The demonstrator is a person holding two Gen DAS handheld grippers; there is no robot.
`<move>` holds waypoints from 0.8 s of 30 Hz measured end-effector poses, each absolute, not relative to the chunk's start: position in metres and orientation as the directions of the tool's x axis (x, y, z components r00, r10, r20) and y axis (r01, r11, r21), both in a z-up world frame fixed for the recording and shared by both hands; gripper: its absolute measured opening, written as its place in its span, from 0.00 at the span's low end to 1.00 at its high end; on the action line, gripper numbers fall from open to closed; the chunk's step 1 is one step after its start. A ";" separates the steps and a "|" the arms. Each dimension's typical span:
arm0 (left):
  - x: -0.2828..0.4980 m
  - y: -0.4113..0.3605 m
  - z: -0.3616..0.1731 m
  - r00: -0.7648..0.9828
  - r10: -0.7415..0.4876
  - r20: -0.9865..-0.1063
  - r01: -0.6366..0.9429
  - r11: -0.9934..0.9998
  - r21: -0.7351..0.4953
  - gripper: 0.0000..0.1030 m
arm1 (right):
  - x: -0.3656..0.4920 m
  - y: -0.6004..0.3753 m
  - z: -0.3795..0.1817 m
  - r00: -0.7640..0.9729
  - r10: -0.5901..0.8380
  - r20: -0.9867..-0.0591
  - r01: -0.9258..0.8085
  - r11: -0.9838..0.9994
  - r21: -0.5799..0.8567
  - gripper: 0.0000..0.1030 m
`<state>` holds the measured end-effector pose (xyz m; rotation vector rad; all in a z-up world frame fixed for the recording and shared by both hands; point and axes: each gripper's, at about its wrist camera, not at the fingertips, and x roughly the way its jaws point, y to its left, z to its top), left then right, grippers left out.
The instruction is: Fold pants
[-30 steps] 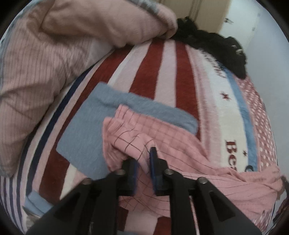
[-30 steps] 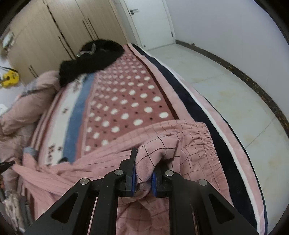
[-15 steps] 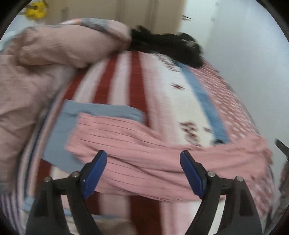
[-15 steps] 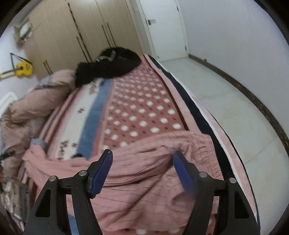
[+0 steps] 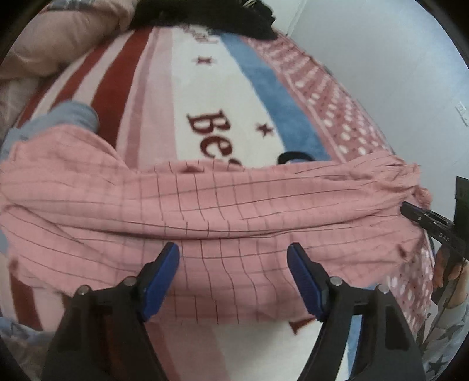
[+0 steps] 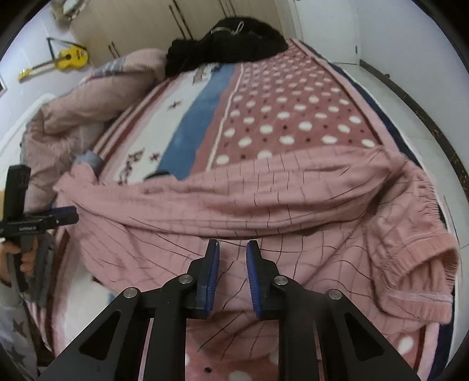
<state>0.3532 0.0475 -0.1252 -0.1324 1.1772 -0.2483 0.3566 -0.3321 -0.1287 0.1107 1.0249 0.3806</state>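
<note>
Left hand-held gripper (image 5: 233,258), seen from its own wrist camera, hangs over the pink checked fabric pants (image 5: 205,205) with its blue-padded jaws spread wide and closing; cloth lies below the gap, but neither pad presses on it. These pants stretch in a long band across the bed, which is covered by a fleece blanket (image 5: 164,96) striped in red, pink, white and blue, with dark red lettering and small stars. A folded grey-blue cloth (image 5: 70,115) peeks out from under the left end of the pants. Along the far edge of the bed lie a rumpled pink quilt (image 5: 58,35) and a black fuzzy garment (image 5: 234,17). At the right rim, the right hand-held gripper (image 5: 410,208) touches the gathered end of the pants, a hand (image 5: 448,271) wrapped around its handle.

From the right wrist camera, the right hand-held gripper (image 6: 232,252) points down at the waist half of the pants (image 6: 263,205), its jaws narrow and closing, a slim gap still showing between the blue pads, with only flat cloth lying beneath. An elastic waistband (image 6: 425,199) bunches at the right, near the bed's edge and the pale floor (image 6: 410,96). Here the blanket (image 6: 293,117) shows its white-dotted pink panel beside a blue stripe. At the left edge, the left hand-held gripper (image 6: 74,215) reaches to the pants, gripped by a hand (image 6: 20,258). A yellow ukulele (image 6: 69,57) leans by the beige wardrobe doors (image 6: 176,17) beyond the black garment (image 6: 228,44).
</note>
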 end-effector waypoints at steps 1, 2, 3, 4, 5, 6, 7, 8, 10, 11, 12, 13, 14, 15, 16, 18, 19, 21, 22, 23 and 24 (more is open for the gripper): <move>0.357 0.047 -0.132 0.347 -0.259 -0.901 0.110 0.966 -0.235 0.71 | 0.359 -0.331 -0.133 0.458 0.347 -0.818 -0.257 0.933 0.252 0.14; 0.359 0.046 -0.137 0.341 -0.257 -0.904 0.102 0.966 -0.236 0.71 | 0.361 -0.329 -0.136 0.459 0.341 -0.820 -0.256 0.935 0.246 0.14; 0.363 0.045 -0.141 0.338 -0.248 -0.908 0.094 0.969 -0.230 0.71 | 0.365 -0.330 -0.137 0.461 0.337 -0.821 -0.253 0.937 0.242 0.14; 0.367 0.043 -0.144 0.344 -0.228 -0.911 0.089 0.974 -0.210 0.71 | 0.370 -0.330 -0.138 0.465 0.331 -0.821 -0.248 0.939 0.238 0.14; 0.371 0.042 -0.145 0.355 -0.213 -0.910 0.089 0.977 -0.193 0.71 | 0.375 -0.332 -0.139 0.468 0.324 -0.822 -0.244 0.942 0.232 0.14; 0.374 0.041 -0.145 0.366 -0.203 -0.908 0.088 0.979 -0.184 0.71 | 0.379 -0.332 -0.139 0.472 0.314 -0.824 -0.239 0.945 0.223 0.14; 0.379 0.040 -0.143 0.387 -0.189 -0.902 0.081 0.982 -0.171 0.71 | 0.385 -0.333 -0.139 0.479 0.298 -0.826 -0.232 0.950 0.209 0.14; 0.383 0.040 -0.142 0.399 -0.186 -0.898 0.075 0.983 -0.170 0.71 | 0.391 -0.335 -0.138 0.481 0.294 -0.826 -0.225 0.952 0.208 0.14; 0.395 0.042 -0.139 0.427 -0.184 -0.885 0.057 0.983 -0.176 0.71 | 0.403 -0.339 -0.138 0.488 0.290 -0.823 -0.205 0.955 0.215 0.13; 0.399 0.042 -0.138 0.437 -0.179 -0.881 0.046 0.983 -0.177 0.71 | 0.408 -0.340 -0.136 0.494 0.284 -0.822 -0.197 0.957 0.213 0.13; 0.405 0.043 -0.138 0.446 -0.174 -0.878 0.036 0.984 -0.176 0.71 | 0.413 -0.341 -0.136 0.500 0.276 -0.821 -0.188 0.960 0.208 0.13; 0.410 0.044 -0.138 0.452 -0.166 -0.877 0.028 0.985 -0.173 0.71 | 0.419 -0.342 -0.135 0.507 0.268 -0.819 -0.180 0.962 0.203 0.12; 0.416 0.045 -0.138 0.464 -0.155 -0.872 0.021 0.986 -0.164 0.71 | 0.424 -0.344 -0.134 0.515 0.261 -0.817 -0.166 0.965 0.204 0.11; 0.420 0.045 -0.138 0.475 -0.145 -0.868 0.016 0.988 -0.156 0.71 | 0.429 -0.345 -0.134 0.523 0.260 -0.812 -0.156 0.966 0.208 0.11; 0.425 0.046 -0.138 0.497 -0.126 -0.859 0.001 0.989 -0.145 0.71 | 0.434 -0.346 -0.134 0.531 0.253 -0.808 -0.146 0.967 0.207 0.11; 0.430 0.050 -0.138 0.521 -0.094 -0.848 -0.023 0.992 -0.124 0.71 | 0.442 -0.346 -0.136 0.536 0.241 -0.809 -0.125 0.970 0.206 0.11; 0.431 0.052 -0.137 0.535 -0.081 -0.841 -0.032 0.993 -0.116 0.71 | 0.444 -0.346 -0.136 0.537 0.241 -0.809 -0.120 0.970 0.210 0.11; 0.427 0.056 -0.127 0.573 -0.069 -0.817 -0.031 0.994 -0.106 0.71 | 0.441 -0.347 -0.131 0.547 0.248 -0.800 -0.121 0.968 0.218 0.12; 0.424 0.059 -0.122 0.585 -0.076 -0.807 -0.026 0.993 -0.112 0.71 | 0.438 -0.348 -0.127 0.553 0.256 -0.793 -0.129 0.966 0.222 0.14; 0.419 0.062 -0.117 0.591 -0.095 -0.801 -0.013 0.992 -0.127 0.71 | 0.432 -0.352 -0.119 0.563 0.259 -0.785 -0.138 0.966 0.220 0.14; 0.413 0.063 -0.111 0.587 -0.127 -0.800 0.013 0.989 -0.147 0.71 | 0.427 -0.356 -0.112 0.571 0.261 -0.779 -0.145 0.965 0.218 0.16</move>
